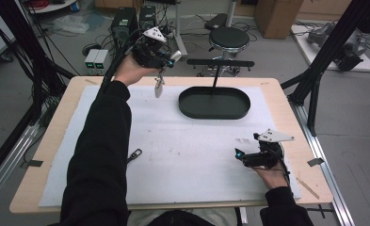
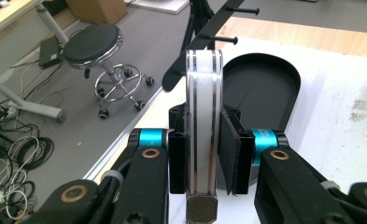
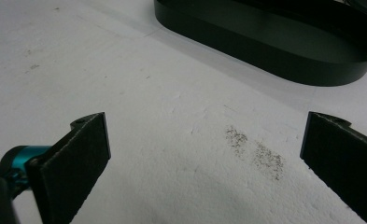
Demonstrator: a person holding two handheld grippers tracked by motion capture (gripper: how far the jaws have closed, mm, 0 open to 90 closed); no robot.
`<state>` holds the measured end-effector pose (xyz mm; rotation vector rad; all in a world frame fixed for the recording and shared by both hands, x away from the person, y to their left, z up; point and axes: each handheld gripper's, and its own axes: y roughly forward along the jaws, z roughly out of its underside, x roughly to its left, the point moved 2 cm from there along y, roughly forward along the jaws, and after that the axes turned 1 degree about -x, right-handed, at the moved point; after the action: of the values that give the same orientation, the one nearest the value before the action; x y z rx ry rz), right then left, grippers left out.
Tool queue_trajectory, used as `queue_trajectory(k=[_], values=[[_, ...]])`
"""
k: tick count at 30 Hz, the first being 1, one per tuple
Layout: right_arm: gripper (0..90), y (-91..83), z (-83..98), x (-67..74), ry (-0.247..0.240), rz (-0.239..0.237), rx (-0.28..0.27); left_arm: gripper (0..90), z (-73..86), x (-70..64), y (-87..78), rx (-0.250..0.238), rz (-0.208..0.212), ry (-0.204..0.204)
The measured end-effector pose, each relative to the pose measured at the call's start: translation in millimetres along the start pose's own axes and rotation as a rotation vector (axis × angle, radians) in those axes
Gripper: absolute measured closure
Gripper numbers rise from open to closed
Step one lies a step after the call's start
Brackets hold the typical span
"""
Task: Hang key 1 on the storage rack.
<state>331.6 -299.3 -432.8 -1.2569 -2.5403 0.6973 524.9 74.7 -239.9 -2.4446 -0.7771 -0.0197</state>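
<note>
Left hand-held gripper clamps a glossy, flat white-and-silver tag above the oval black tray.

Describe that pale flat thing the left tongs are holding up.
The carabiner-like clip looks like frosted plastic edged with shiny metal strips, with a knurled metal end at the bottom. It is seen edge-on, upright, clamped between the left tongs, lifted clear of the white mat, near the black oval tray and its peg stand.

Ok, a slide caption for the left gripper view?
Left hand-held gripper clamps a white, silver-edged keyring-like object, facing the black oval tray and its hook stand.
</note>
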Motion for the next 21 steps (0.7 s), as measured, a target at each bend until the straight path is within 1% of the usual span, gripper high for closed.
queue_trajectory(k=[1, 3, 6, 9, 11, 14, 15, 18, 21], values=[[0.8, 0.0, -0.1, 0.2, -0.001, 0.000, 0.000, 74.5, -2.1, -0.4, 2.6, 0.002, -0.004, -0.003], [0.8, -0.8, -0.2, 0.7, -0.003, -0.001, -0.003, 74.5, -5.3, -2.8, 6.3, -0.010, -0.004, 0.000], [0.8, -1.0, 0.2, 0.1, -0.002, 0.000, -0.001, 74.5, -12.0, -8.0, 14.0, -0.022, 0.002, 0.010], [0.8, -1.1, 0.3, -0.5, 0.000, 0.002, -0.003, 74.5, -17.8, -11.7, 20.1, -0.019, 0.005, 0.022], [0.8, -1.1, 0.3, -0.5, 0.000, 0.002, -0.003, 74.5, -22.3, -14.2, 24.9, -0.028, 0.006, 0.028], [0.8, -1.0, 0.5, -0.3, -0.001, 0.002, -0.003, 74.5, -27.0, -14.6, 31.1, -0.028, 0.015, 0.031], [0.8, -1.0, 0.8, -0.6, -0.005, 0.004, -0.002, 74.5, -27.6, -14.8, 32.2, -0.028, 0.016, 0.026], [0.8, -1.1, 0.9, -0.6, -0.007, 0.007, -0.005, 74.5, -31.8, -13.1, 39.2, -0.031, 0.009, 0.026], [0.8, -1.5, 0.8, -0.1, -0.001, 0.002, -0.005, 74.6, -35.6, -14.3, 46.0, -0.037, 0.007, 0.021]])
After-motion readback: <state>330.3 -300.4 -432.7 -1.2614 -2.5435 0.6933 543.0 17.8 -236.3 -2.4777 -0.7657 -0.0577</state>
